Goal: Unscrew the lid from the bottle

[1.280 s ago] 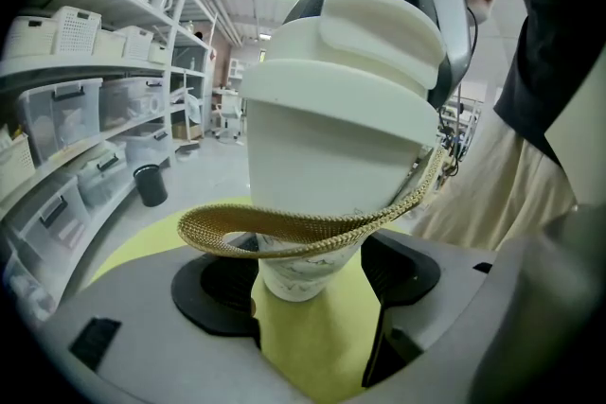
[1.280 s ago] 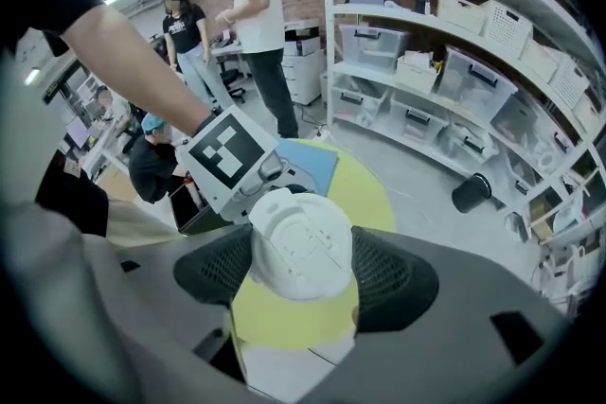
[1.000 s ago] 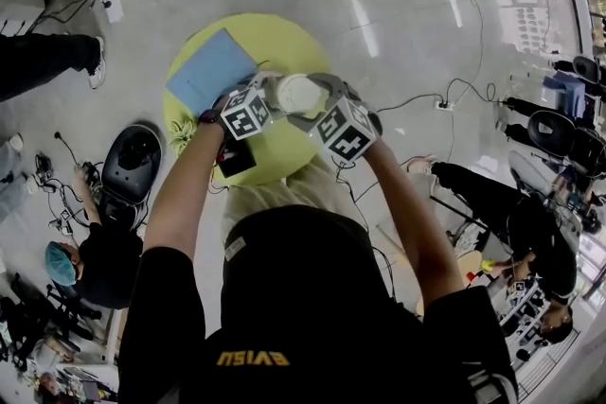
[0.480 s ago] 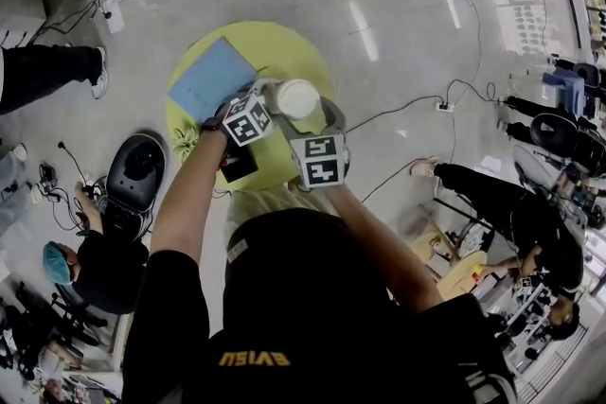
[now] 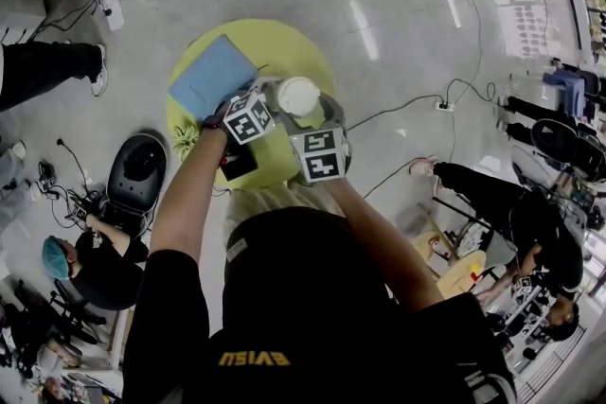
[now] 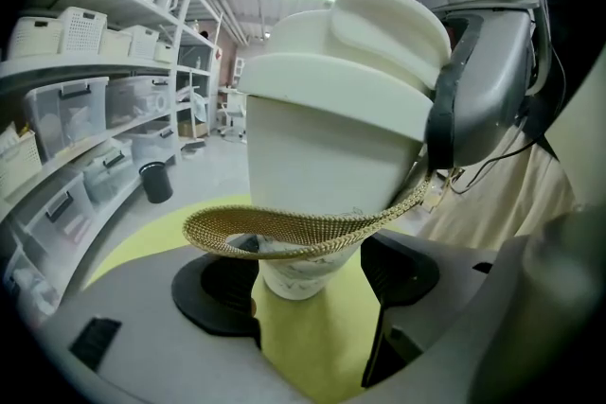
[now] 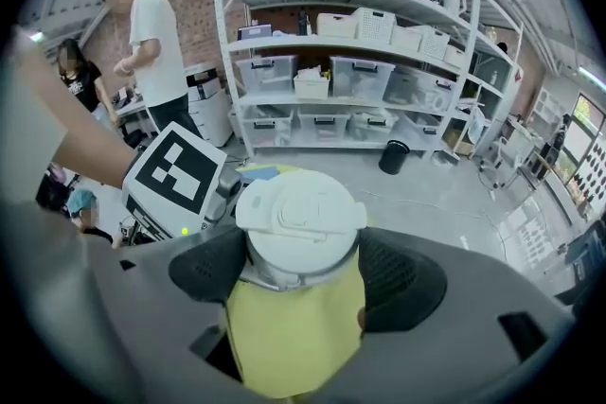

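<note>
On the round yellow table (image 5: 284, 43) we saw a blue pad (image 5: 213, 74) lying at ten o'clock. The left gripper (image 6: 305, 281) reached in from eight o'clock, its jaws spread wide and pressed on the narrow lower body of the white bottle (image 6: 322, 156), held over the table toward three o'clock. A woven gold strap (image 6: 284, 227) looped across it. The lid (image 7: 299, 213) sat on, so we could not see any contents. The right gripper (image 7: 303, 277) came from six o'clock; its jaws had just been closing and clamped the lid's sides. Behind it, shelves carried clear bins (image 7: 360, 80), contents unreadable.
</note>
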